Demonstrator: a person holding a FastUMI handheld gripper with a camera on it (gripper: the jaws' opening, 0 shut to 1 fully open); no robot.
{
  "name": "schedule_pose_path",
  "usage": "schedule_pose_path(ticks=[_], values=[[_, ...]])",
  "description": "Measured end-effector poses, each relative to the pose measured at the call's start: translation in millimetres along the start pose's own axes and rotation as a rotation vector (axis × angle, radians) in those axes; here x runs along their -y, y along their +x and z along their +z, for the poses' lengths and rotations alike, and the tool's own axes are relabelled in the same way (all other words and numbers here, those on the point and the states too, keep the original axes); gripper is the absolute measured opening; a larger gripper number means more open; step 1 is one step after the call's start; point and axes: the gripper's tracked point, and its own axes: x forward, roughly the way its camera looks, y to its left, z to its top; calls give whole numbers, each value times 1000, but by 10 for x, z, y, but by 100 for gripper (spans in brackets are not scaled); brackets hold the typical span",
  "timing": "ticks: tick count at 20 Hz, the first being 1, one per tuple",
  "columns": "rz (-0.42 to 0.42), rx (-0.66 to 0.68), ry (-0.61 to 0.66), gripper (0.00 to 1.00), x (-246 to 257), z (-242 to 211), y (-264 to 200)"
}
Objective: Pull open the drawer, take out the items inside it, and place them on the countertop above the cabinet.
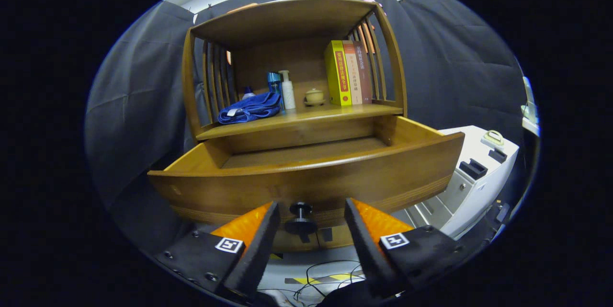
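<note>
1. The gripper (311,213) is held with fingers spread, the drawer's round knob (300,217) between them, untouched
2. The wooden drawer (306,173) is pulled out below the countertop (306,116); its visible floor looks bare
3. The folded blue towel (250,108) on the countertop is judged soft and light, best pinched at a fold
4. Counted: three books (348,73), one white pump bottle (287,90), one small lidded pot (314,96)

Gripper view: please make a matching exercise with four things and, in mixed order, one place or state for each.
Things:
1. drawer
2. knob
3. blue cloth
4. books

Places or states:
A. upright at the shelf's right end
B. pulled out
C. between the open gripper's fingers, untouched
D. lying on the shelf's left part

Pairs: 1-B, 2-C, 3-D, 4-A
</note>
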Motion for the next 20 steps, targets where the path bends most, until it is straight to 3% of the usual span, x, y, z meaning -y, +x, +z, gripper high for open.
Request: schedule_pose_path(ticks=[4,15,20], values=[[40,31,-26,98,-127,419,3],[72,-110,-107,98,-269,1050,818],[65,-313,-162,99,-385,858,1316]])
